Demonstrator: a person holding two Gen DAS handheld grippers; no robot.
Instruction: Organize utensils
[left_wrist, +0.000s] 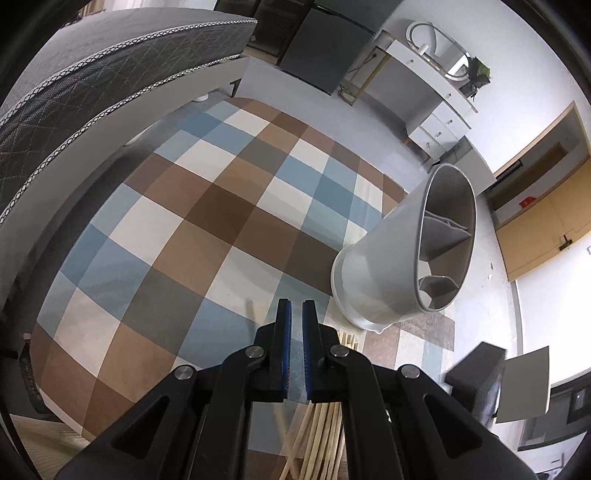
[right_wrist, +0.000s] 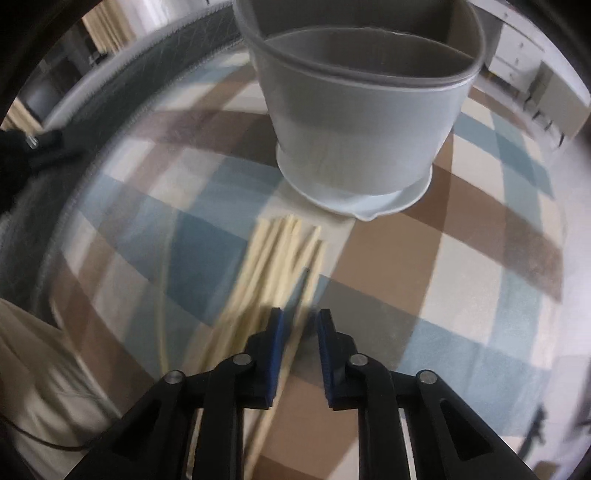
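While chopsticks (right_wrist: 280, 258) lie beside the holder (right_wrist: 362, 110), right gripper (right_wrist: 300, 321) straddles one, pads apart; left gripper (left_wrist: 297, 314) pressed together, empty.

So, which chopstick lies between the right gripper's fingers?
The rightmost chopstick: it alone runs between the open jaws of the right gripper; the rest of the bundle lies left of them.

Left gripper (left_wrist: 297, 302) angled down, black linkage arms spread below, blue-padded jaws nearly together with thin slit between, nothing visibly clamped at tips; right gripper (right_wrist: 300, 312) pointing steeply down, view blurred; blue-padded jaws apart by narrow gap, fingertips (right_wrist: 276, 316) bare, no grip between pads discernible; black part low at left edge of right wrist view, identity unclear
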